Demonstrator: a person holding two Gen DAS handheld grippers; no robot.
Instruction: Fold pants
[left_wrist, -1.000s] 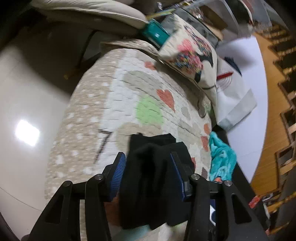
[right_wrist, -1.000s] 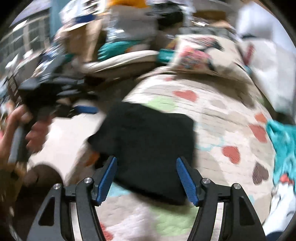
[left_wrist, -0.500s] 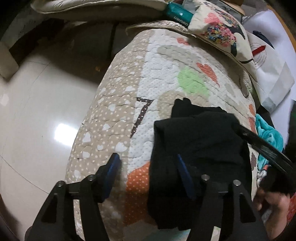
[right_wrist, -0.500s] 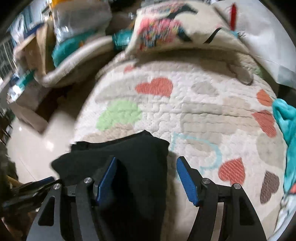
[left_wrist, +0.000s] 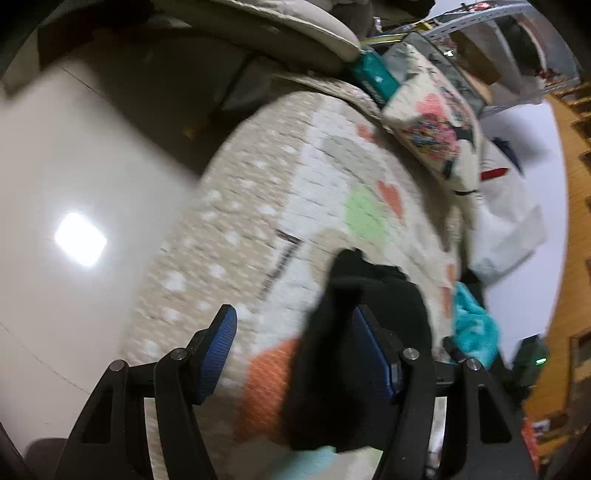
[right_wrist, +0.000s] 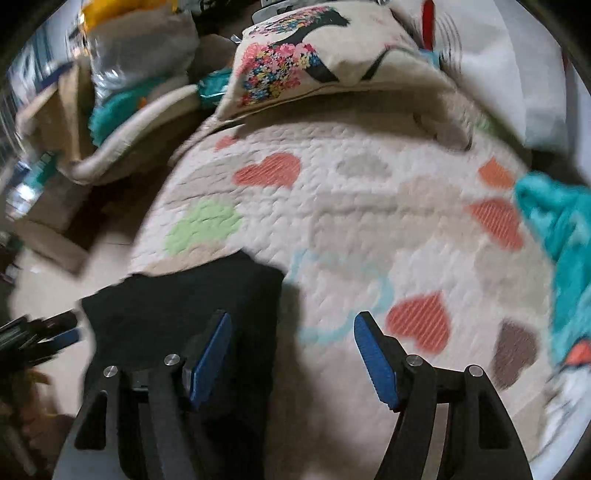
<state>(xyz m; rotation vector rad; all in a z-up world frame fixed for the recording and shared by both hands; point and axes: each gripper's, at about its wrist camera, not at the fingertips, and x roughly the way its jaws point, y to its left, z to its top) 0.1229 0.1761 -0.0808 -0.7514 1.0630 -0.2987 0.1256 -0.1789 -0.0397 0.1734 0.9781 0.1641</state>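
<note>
Pants (right_wrist: 184, 310) lay bunched, black, on heart-print quilt (right_wrist: 369, 221) near its front edge. Left claw (left_wrist: 295, 350) spread wide; pants draped over its right finger, nothing pinched. Right claw (right_wrist: 291, 354) spread, pants under its left finger only. Pillow (right_wrist: 314, 62) at quilt's far end. Teal cloth (right_wrist: 565, 229) at right edge.

Black pants (right_wrist: 192, 310) lie folded into a compact, thick bundle near the heart-patterned quilt's (right_wrist: 369, 206) edge
</note>
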